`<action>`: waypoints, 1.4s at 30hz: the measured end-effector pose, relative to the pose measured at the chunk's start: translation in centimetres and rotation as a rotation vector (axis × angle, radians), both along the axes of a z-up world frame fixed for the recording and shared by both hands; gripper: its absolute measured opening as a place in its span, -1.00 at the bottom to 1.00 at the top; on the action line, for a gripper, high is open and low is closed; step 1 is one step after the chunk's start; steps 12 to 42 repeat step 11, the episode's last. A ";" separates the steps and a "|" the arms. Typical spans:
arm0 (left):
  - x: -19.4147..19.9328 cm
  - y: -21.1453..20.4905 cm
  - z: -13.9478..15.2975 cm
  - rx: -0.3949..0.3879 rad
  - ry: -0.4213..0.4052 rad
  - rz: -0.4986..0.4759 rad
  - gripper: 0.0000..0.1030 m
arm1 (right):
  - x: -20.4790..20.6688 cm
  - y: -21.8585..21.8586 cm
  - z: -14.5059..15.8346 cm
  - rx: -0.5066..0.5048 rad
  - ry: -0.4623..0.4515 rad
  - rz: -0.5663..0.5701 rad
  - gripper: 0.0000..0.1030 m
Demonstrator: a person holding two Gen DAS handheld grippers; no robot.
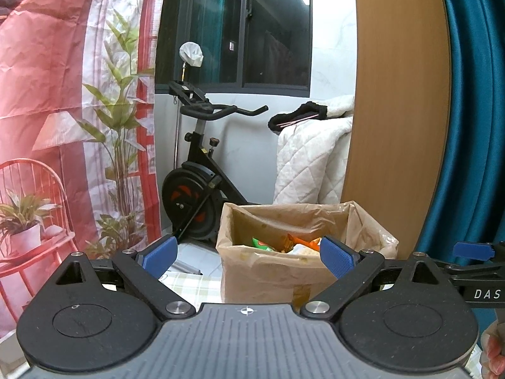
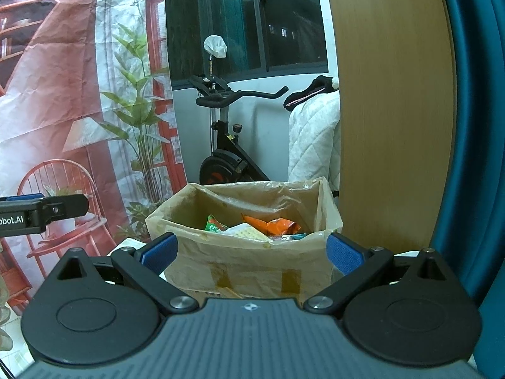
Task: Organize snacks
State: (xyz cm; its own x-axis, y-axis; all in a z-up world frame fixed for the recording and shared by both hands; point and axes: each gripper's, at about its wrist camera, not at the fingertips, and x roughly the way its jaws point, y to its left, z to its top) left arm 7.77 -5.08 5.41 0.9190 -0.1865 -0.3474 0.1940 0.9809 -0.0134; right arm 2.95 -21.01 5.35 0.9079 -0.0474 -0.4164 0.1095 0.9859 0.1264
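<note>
With both the left gripper (image 1: 249, 259) and the right gripper (image 2: 251, 254) spread wide and empty, the snacks (image 2: 268, 225) lie in the lined cardboard box (image 2: 240, 265) just ahead, so you lower one gripper straight in, clearing the loose plastic liner (image 2: 284, 189).

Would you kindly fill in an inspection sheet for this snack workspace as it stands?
Surface: checked tablecloth, mostly hidden.
Job's things: open box lined with plastic, taped in front; orange packet, green packet and a pale packet inside.
Clutter: nothing seen.
Grippers: left tool and right tool both open, empty, short of the box.
Cables: nothing seen.
Surroundings: exercise bike, printed backdrop, quilt, wooden panel, teal curtain.
</note>
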 end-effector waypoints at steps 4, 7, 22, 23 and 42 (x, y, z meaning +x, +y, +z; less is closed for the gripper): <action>0.1 0.0 -0.1 -0.004 0.005 -0.004 0.90 | 0.1 0.0 0.0 0.001 0.002 0.000 0.99; 0.1 0.1 -0.2 -0.006 0.005 -0.006 0.90 | 0.1 0.0 -0.2 -0.001 0.003 0.000 0.99; 0.1 0.1 -0.3 -0.003 0.006 -0.004 0.90 | 0.3 -0.1 -0.3 0.000 0.007 0.000 0.99; 0.1 0.1 -0.3 -0.003 0.006 -0.004 0.90 | 0.3 -0.1 -0.3 0.000 0.007 0.000 0.99; 0.1 0.1 -0.3 -0.003 0.006 -0.004 0.90 | 0.3 -0.1 -0.3 0.000 0.007 0.000 0.99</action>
